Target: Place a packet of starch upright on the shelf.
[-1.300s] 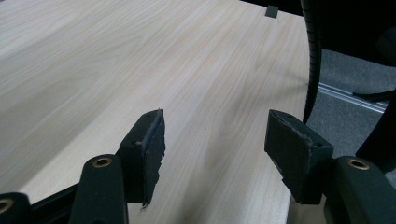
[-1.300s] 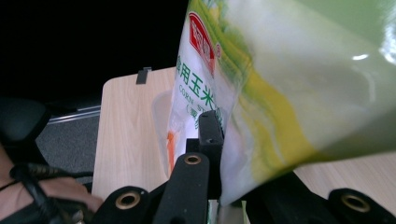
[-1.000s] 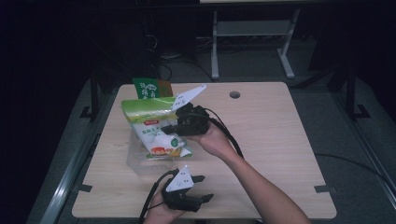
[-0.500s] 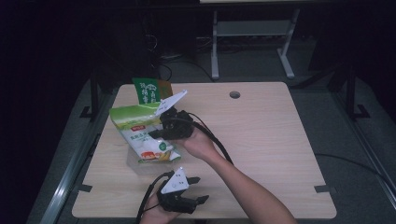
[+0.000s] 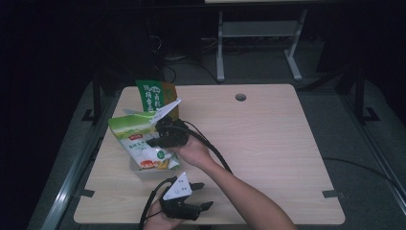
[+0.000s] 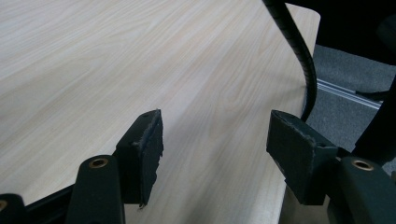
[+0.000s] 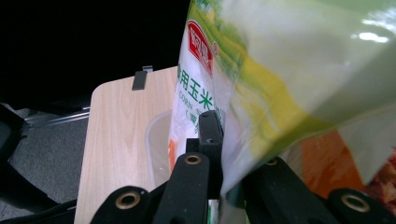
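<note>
- Corn bag [image 5: 143, 143] is sitting over the left part of the wooden table [image 5: 268, 143], lifted and tilting, with its lower end down in a clear plastic container [image 5: 139, 170].
- It's looking glossy: green along the top, white in the middle with green characters and a red logo patch, yellow corn picture near the bottom.
- Right gripper [image 5: 160, 139] is pinching the bag's edge; in the right gripper view the jaws are closing tight on the plastic film [image 7: 243, 116].
- Left gripper [image 5: 203, 196] is resting near the front edge of the table, jaws spread wide with nothing between them, just bare wood showing.
- A second green and orange packet [image 5: 155, 96] is standing right behind the corn bag.
</note>
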`<state>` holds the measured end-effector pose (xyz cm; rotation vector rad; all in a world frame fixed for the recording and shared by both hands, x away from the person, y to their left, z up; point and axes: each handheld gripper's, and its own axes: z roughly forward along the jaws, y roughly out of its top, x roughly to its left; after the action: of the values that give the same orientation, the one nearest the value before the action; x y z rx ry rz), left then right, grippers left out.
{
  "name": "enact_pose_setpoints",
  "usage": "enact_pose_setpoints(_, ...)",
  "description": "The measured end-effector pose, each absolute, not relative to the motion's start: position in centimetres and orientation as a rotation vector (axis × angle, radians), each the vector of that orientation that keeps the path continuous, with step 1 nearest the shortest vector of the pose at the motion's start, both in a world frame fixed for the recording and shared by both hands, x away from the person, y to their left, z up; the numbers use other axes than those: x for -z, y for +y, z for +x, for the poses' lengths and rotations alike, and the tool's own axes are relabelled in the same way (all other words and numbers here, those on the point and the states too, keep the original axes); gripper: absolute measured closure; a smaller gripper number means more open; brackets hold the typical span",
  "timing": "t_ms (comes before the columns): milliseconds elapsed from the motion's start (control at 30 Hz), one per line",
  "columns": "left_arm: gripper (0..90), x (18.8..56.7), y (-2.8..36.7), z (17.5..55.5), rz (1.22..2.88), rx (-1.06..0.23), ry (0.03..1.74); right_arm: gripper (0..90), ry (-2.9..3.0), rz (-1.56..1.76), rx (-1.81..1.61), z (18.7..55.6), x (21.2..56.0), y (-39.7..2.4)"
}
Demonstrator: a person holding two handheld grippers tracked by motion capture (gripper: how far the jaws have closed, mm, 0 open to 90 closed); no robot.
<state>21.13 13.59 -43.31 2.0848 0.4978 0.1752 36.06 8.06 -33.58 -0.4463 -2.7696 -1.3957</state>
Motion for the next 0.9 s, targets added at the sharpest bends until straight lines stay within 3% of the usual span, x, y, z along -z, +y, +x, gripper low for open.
enact_pose_setpoints(433, 36.4, 43.5, 13.4, 20.8, 2.086, -0.15, 0.504, 87.6, -2.754, -0.487, 1.378, 36.2, 36.0, 8.3)
enact_pose_setpoints(733, 36.3, 43.6, 13.4, 20.8, 2.089, -0.157, 0.493, 81.7, -2.804, -0.422, 1.351, 35.8, 35.2, 7.7)
enact_pose_setpoints(900, 36.2, 43.6, 13.2, 20.7, 2.091, -0.154, 0.492, 86.6, -2.812, -0.429, 1.334, 35.7, 34.8, 6.8)
